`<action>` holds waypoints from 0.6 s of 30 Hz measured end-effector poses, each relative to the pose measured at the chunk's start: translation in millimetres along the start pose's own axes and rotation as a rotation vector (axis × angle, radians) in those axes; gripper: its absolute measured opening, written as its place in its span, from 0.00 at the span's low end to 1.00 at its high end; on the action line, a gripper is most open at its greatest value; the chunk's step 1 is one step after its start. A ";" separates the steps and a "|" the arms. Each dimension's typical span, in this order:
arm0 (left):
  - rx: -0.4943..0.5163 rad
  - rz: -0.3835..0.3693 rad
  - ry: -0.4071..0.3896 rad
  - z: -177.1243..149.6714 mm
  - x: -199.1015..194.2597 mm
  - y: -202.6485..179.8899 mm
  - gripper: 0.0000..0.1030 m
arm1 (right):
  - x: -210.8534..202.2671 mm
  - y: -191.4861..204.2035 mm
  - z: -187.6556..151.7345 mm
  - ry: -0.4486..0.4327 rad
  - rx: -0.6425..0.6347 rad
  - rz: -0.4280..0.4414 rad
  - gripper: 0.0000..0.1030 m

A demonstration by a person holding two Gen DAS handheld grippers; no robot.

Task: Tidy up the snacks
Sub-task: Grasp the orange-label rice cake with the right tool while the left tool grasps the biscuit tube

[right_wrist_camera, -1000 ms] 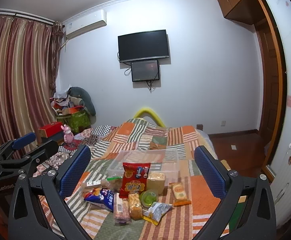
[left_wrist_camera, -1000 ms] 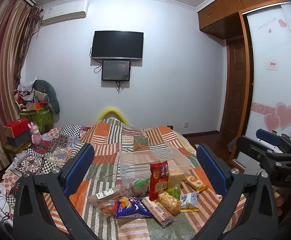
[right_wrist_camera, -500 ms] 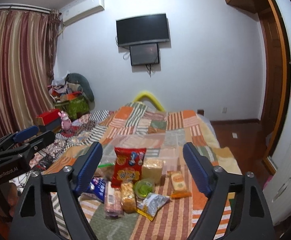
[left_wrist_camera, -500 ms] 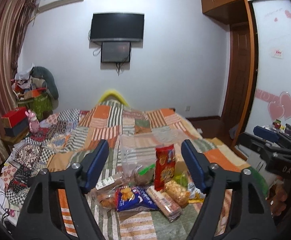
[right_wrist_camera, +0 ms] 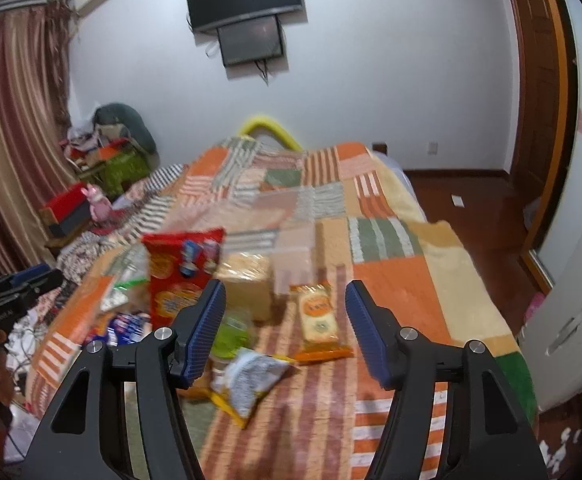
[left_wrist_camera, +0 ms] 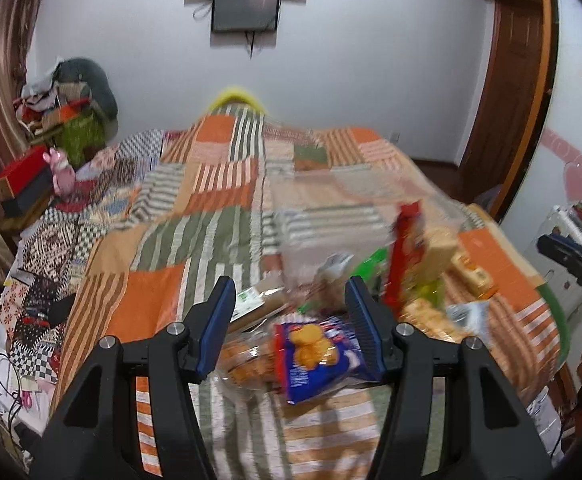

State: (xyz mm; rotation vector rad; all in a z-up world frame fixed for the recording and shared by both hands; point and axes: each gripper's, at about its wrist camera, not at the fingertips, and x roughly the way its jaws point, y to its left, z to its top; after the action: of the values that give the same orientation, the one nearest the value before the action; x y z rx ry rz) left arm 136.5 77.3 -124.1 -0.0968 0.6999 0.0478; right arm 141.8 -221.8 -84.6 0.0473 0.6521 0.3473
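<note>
1. While both tools hang above the snack pile, neither holds anything. The left gripper (left_wrist_camera: 289, 312) has just been closing, its blue pads part-way in with a gap between them. In its view the blue biscuit bag (left_wrist_camera: 319, 354) shows in that gap, but nothing shows the pads pressing it.
2. The right gripper (right_wrist_camera: 285, 322) has likewise been closing. Its pads stand apart over the bed, clamped on nothing. In its view the orange wafer packet (right_wrist_camera: 319, 320) and the grey crinkled packet (right_wrist_camera: 251, 376) show between the pads.
3. Blue biscuit bag: lies flat at the near edge of the pile, about 6 o'clock of the red chip bag (left_wrist_camera: 405, 256). Its long axis appears to run roughly 6 to 12 in the left view, tilted slightly; motion blur limits certainty.
4. Orange wafer packet: flat on the patchwork quilt (right_wrist_camera: 395, 292), long axis near 12 to 6, label end toward 12.
5. Red chip bag stands upright, mid-pile; the tan biscuit block (right_wrist_camera: 251, 280) is at its 3 o'clock, just beside it.
6. Clear storage box (left_wrist_camera: 331, 216) sits beyond the pile at 12 o'clock, its walls hard to make out.
7. Risks, as I judge them: crinkly film may slip from narrowing pads; a pad may catch the clear-wrapped pack touching the blue bag; a nudge could topple the chip bag.
</note>
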 end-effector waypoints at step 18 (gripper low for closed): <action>0.061 -0.006 0.317 -7.3 135.6 49.6 0.56 | 73.8 -20.2 -11.6 0.225 -0.037 -0.033 0.57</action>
State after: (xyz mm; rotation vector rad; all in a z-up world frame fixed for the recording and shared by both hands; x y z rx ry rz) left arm 231.7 127.4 -220.7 -0.0482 1.0171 0.0048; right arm 195.6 -217.1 -140.2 -0.0386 0.8681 0.3351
